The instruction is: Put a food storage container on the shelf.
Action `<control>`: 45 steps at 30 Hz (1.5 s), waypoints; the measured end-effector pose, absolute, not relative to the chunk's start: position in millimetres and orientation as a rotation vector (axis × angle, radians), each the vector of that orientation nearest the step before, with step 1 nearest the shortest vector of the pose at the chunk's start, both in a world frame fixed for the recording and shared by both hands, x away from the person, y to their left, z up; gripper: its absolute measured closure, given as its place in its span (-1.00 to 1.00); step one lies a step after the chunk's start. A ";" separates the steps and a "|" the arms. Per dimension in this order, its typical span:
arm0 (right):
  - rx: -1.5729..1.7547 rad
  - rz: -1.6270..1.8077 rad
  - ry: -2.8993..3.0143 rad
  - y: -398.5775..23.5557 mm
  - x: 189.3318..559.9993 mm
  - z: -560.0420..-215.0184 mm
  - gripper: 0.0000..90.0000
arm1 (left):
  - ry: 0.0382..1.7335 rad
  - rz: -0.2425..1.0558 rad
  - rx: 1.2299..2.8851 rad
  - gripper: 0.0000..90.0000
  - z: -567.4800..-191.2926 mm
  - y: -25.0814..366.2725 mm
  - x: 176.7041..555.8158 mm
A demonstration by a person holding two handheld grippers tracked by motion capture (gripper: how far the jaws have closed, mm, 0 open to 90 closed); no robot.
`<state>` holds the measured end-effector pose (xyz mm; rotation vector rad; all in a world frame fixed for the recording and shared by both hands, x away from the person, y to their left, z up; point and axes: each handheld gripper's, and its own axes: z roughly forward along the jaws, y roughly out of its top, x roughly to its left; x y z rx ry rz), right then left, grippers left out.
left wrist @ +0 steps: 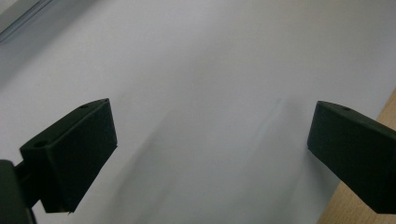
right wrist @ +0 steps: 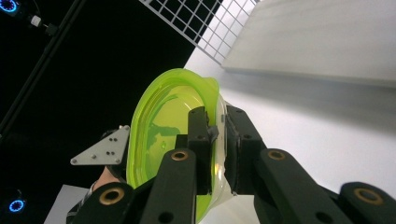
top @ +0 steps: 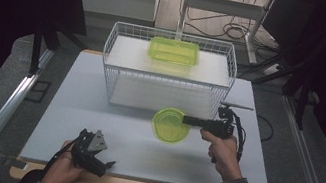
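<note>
No readable text, labels, brands or numbers anywhere.

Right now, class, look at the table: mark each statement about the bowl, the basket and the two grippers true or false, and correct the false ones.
1. The right gripper grips the round bowl's wall. True.
2. The left gripper holds a lid. False: its jaws stand open with nothing between them.
3. A green box lies in the basket. True.
4. The bowl sits in the basket. False: it is in front of the basket, held by the right gripper.
</note>
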<state>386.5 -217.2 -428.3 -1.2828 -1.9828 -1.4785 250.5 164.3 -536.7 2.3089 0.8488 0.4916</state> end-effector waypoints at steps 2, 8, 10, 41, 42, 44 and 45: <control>-1.283 -1.487 -1.978 -216.4 388.0 -424.1 0.80 | 0.850 0.492 2.308 -0.97 -536.7 164.4 250.5; -1.276 -1.514 -1.986 -213.9 394.0 -413.2 0.80 | 0.849 0.491 2.310 -0.97 -536.9 164.3 250.5; -1.275 -1.524 -1.983 -212.8 396.3 -409.0 0.80 | 0.848 0.491 2.310 -0.97 -536.9 164.4 250.6; -1.275 -1.639 -1.949 -200.4 422.5 -354.9 0.80 | 0.878 0.460 2.281 -0.97 -535.8 167.4 252.1; -1.276 -1.642 -1.949 -200.3 423.2 -353.4 0.80 | 0.881 0.457 2.277 -0.97 -535.7 167.8 252.2; -1.277 -1.646 -1.950 -200.1 424.3 -350.2 0.80 | 0.888 0.450 2.268 -0.97 -535.0 168.6 252.4; -1.278 -1.649 -1.950 -199.8 424.8 -348.5 0.80 | 0.891 0.445 2.263 -0.97 -534.6 169.0 252.5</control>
